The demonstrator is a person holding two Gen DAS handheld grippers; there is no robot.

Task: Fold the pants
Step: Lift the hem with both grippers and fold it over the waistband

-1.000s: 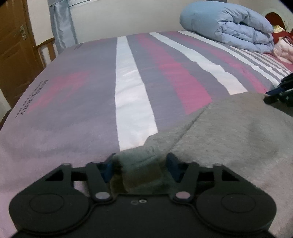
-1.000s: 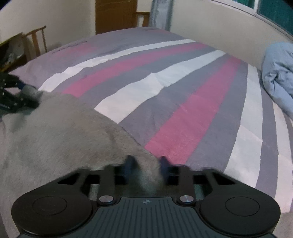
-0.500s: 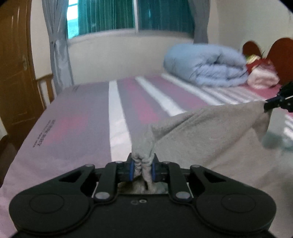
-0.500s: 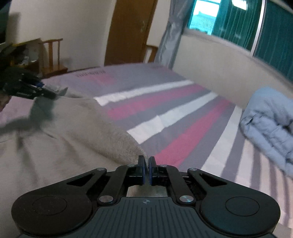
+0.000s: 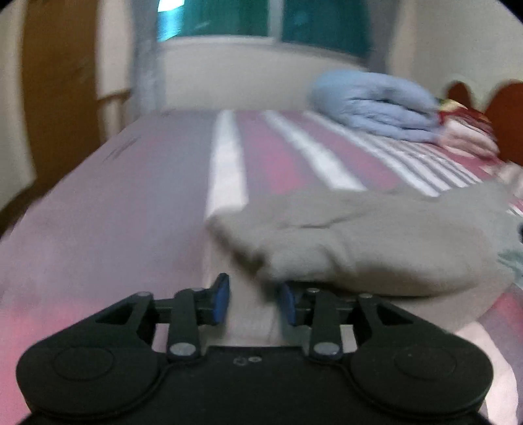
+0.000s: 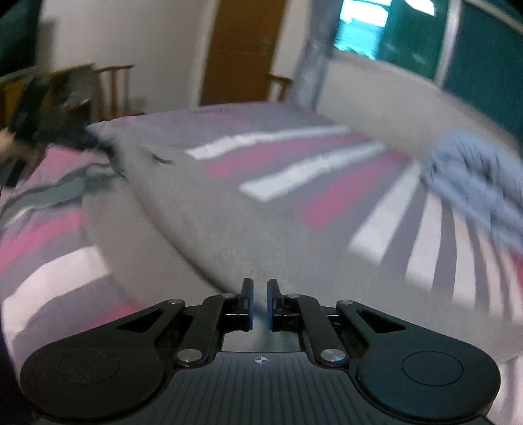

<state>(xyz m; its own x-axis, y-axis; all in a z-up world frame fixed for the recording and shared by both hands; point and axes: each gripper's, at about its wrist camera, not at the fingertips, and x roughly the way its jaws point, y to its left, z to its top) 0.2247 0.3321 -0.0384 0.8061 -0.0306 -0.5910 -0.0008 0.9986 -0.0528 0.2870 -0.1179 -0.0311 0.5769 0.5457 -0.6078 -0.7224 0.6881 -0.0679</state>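
Observation:
The grey pants (image 5: 366,242) lie in a folded heap on the striped bed (image 5: 137,209), ahead and to the right of my left gripper (image 5: 255,300). Its jaws are opening, and only bedsheet shows between the blue pads (image 5: 221,299); the cloth's near edge hangs just over the right finger. In the right wrist view the pants (image 6: 248,222) spread from my right gripper (image 6: 260,304) toward the far left. Its jaws are opening with a narrow gap, and the pads do not press the cloth. The left gripper (image 6: 93,142) is a dark blur by the pants' far corner.
A rolled light blue duvet (image 5: 376,104) and pink pillows (image 5: 467,137) lie at the head of the bed by a red-brown headboard (image 5: 503,111). Beyond the bed stand a wooden door (image 6: 242,49), wooden chairs (image 6: 114,88), a curtained window (image 5: 261,19) and a wall.
Both grippers, shut on the lifted pants half a second ago, have parted their jaws. The cloth has dropped onto the bed in a fold. Both views have shifted and are blurred.

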